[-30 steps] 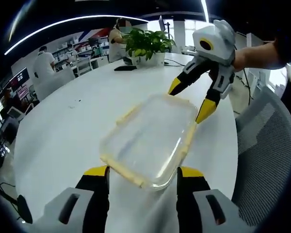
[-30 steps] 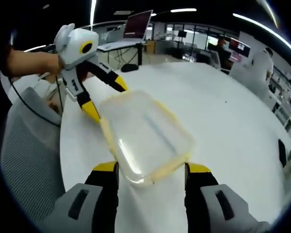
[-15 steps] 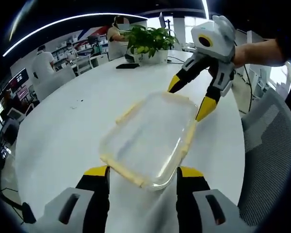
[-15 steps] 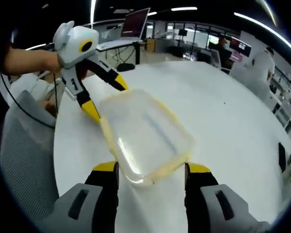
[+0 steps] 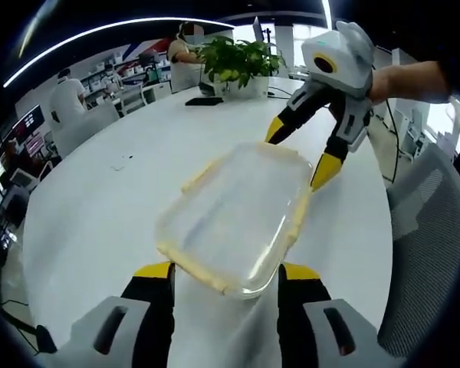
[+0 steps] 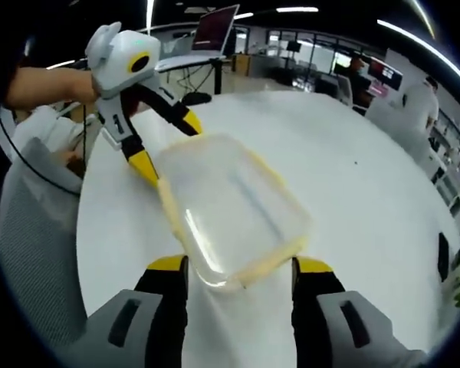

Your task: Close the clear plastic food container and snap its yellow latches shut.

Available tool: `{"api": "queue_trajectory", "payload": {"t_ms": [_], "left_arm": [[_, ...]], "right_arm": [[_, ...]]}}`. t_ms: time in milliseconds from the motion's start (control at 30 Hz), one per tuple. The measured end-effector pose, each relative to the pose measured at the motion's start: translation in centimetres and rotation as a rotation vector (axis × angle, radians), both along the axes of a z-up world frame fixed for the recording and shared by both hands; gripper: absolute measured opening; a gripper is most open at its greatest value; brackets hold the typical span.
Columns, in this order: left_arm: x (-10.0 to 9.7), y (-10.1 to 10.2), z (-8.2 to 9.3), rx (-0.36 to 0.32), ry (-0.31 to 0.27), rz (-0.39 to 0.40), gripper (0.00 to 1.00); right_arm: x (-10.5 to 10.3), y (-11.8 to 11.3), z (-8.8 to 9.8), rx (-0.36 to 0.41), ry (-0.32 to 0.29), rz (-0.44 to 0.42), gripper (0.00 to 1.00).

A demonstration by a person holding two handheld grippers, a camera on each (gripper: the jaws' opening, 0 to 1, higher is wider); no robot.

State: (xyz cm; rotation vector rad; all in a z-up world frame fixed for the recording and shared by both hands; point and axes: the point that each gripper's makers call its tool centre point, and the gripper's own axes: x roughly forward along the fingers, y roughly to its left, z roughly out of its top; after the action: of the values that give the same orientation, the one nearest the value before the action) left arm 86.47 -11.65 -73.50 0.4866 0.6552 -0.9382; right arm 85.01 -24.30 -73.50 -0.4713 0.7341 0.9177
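The clear plastic food container (image 5: 234, 222) lies flat on the round white table (image 5: 100, 207) with its lid on and yellow latches (image 5: 297, 218) along its edges; through the clear lid nothing can be made out inside it. The left gripper (image 5: 225, 280) has its jaws spread wide, one on each side of the container's near end, and whether they touch it cannot be told. The right gripper (image 6: 231, 277) is spread likewise at the opposite end, each gripper showing at the far end in the other's view, and a potted plant (image 5: 238, 65) stands further back on the table.
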Motion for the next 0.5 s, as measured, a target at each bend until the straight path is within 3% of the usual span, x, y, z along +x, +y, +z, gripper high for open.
{"api": "queue_trajectory", "payload": {"t_ms": [500], "left_arm": [[0.11, 0.04, -0.18, 0.005, 0.003, -0.001, 0.49]], "right_arm": [[-0.24, 0.19, -0.07, 0.031, 0.013, -0.034, 0.51]]}}
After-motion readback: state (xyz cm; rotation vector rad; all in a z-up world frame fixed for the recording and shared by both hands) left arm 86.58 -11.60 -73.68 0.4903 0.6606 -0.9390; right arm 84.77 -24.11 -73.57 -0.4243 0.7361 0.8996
